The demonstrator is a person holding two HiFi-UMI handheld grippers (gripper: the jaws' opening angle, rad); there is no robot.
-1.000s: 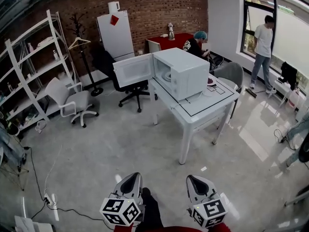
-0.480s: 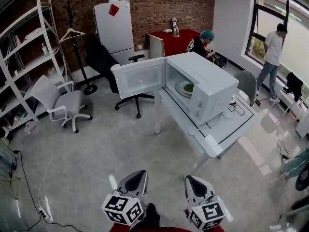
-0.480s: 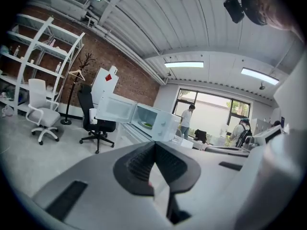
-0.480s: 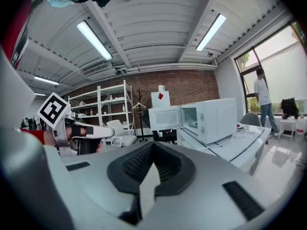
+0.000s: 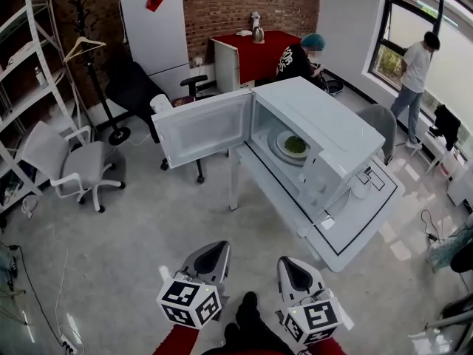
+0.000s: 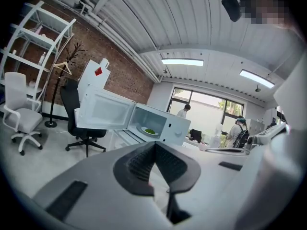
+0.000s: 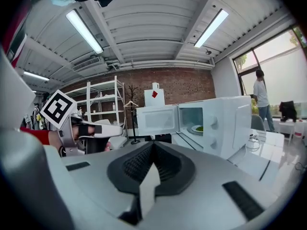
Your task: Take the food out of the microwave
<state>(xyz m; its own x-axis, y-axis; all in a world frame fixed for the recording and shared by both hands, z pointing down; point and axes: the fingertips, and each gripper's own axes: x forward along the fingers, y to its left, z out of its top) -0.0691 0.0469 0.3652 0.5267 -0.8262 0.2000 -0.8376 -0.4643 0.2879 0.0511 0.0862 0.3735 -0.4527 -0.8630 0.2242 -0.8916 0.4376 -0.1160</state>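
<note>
While standing well short of the microwave (image 5: 332, 128), holding the left tongs (image 5: 210, 259) and right tongs (image 5: 294, 274) low, pressed shut, gripping nothing. Needing to be spreading one pair before reaching in. Aiming past the wide-swung door (image 5: 203, 128), over the counter (image 5: 355, 231) edge below the microwave, for the plate (image 5: 279, 143) of greens (image 5: 295, 144) inside it, keeping it level.

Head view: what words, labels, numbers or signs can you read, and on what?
No text is readable.
Red tag on the white fridge: too small to read.
Microwave: no legible label.
Left marker cube, right marker cube: black-and-white square patterns, no words.
</note>
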